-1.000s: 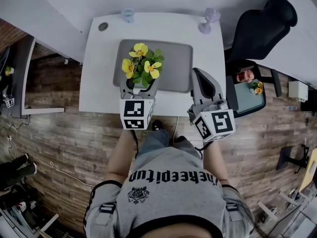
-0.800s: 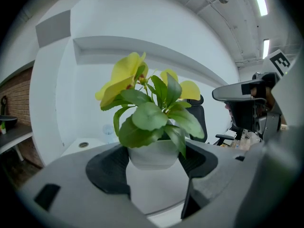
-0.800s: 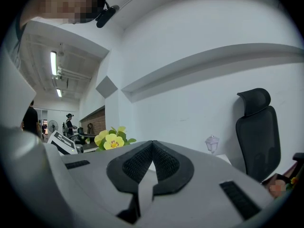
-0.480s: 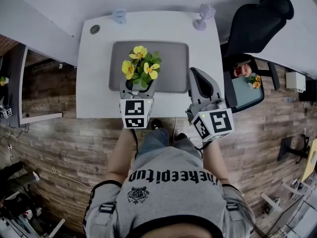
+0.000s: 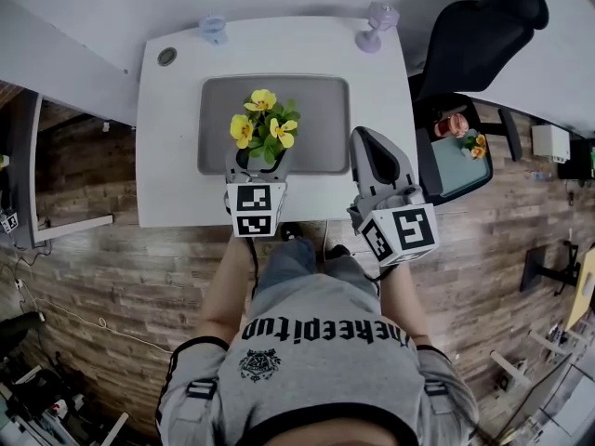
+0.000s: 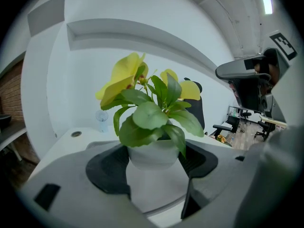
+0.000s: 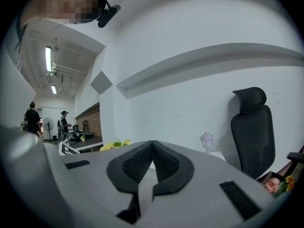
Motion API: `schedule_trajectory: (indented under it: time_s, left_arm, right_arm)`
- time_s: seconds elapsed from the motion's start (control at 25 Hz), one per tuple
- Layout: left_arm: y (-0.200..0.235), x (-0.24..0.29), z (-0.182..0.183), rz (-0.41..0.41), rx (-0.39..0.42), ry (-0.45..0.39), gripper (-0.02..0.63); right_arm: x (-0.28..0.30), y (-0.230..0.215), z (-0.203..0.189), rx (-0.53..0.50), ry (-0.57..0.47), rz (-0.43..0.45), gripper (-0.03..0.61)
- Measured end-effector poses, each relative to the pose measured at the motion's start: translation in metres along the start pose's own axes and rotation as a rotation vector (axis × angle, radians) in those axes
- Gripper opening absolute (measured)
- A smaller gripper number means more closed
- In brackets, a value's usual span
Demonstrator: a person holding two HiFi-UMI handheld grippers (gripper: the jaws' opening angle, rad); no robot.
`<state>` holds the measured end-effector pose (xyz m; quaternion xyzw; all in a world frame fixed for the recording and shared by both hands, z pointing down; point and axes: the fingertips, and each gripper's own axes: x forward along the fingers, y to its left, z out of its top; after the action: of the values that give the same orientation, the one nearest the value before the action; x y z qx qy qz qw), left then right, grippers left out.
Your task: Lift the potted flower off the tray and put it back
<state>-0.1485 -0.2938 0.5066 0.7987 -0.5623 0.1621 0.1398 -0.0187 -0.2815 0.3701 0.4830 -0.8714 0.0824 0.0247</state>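
The potted flower [image 5: 263, 126], yellow blooms and green leaves in a white pot [image 6: 151, 152], is over the front left part of the grey tray [image 5: 321, 110]. My left gripper [image 5: 259, 158] is shut on the pot, its dark pads [image 6: 107, 167] pressing on either side of it. In the left gripper view the pot's base seems to hang a little above the tray. My right gripper [image 5: 368, 143] is shut on nothing, its pads [image 7: 164, 163] touching, and hovers at the table's front right, right of the tray.
The white table [image 5: 167, 184] carries a small purple lamp [image 5: 372, 24] and a pale blue fan [image 5: 213, 30] at its back edge, plus a cable hole [image 5: 166, 57]. A black office chair [image 5: 483, 35] and a stool with another flower [image 5: 477, 143] stand to the right.
The head view has drifted, so the table and tray sit further left in it. The flower now appears further from the tray's left edge. Both grippers keep their states.
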Motion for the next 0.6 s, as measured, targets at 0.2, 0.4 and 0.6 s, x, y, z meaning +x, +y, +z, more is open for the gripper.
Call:
schedule_trajectory:
  time_s: [0.2,0.4,0.6]
  left_arm:
    - [0.002,0.011,-0.016,0.002,0.013,0.041,0.327]
    - [0.004,0.025,-0.028,0.002,0.031,0.076,0.327]
    - [0.006,0.039,-0.042,-0.007,0.055,0.103,0.327]
  right_arm:
    - [0.003,-0.003,-0.005,0.003,0.013,-0.009,0.002]
    - [0.006,-0.008,-0.008,0.003,0.024,-0.021,0.002]
    - [0.008,-0.01,-0.011,0.004,0.034,-0.031,0.002]
